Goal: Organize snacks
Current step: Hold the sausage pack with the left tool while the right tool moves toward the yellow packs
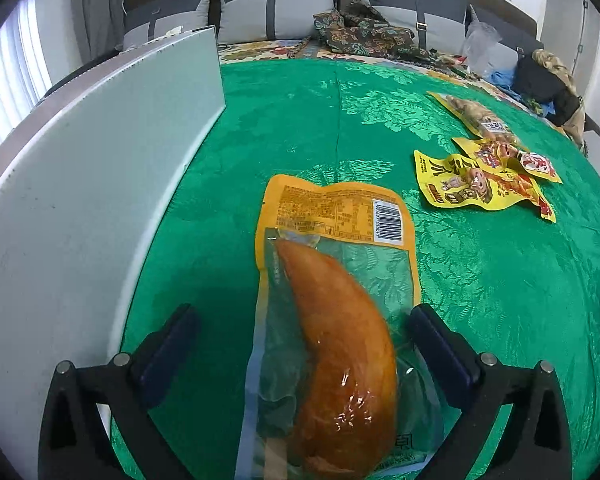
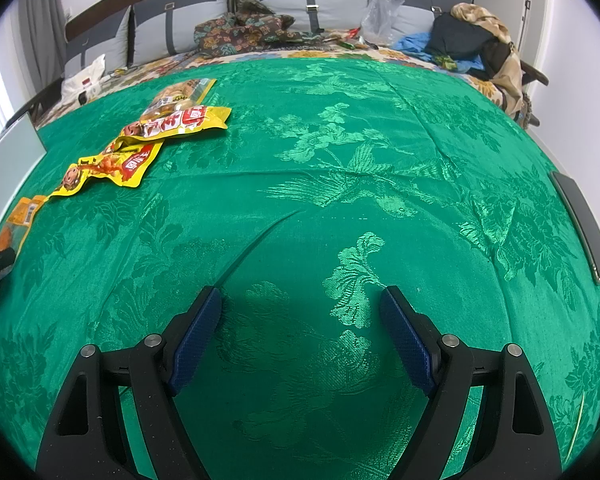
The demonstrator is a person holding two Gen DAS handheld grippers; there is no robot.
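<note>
Lying between spread left tongs (image 1: 304, 312), drumstick packet (image 1: 332, 280)

Green brocade tablecloth (image 1: 300, 128), floral and bird weave, covers the whole surface. Orange-edged vacuum pouch (image 1: 336, 280) with a brown piece of meat lies flat, running out from between the left fingers. Beyond the fingertips to the right: two yellow snack packets (image 1: 484, 178) overlapping, then a clear packet of pale snacks (image 1: 476, 114). White panel (image 1: 80, 184) left of the fingers. Dark phone-like slab (image 2: 584, 224) right of the right fingers.
</note>
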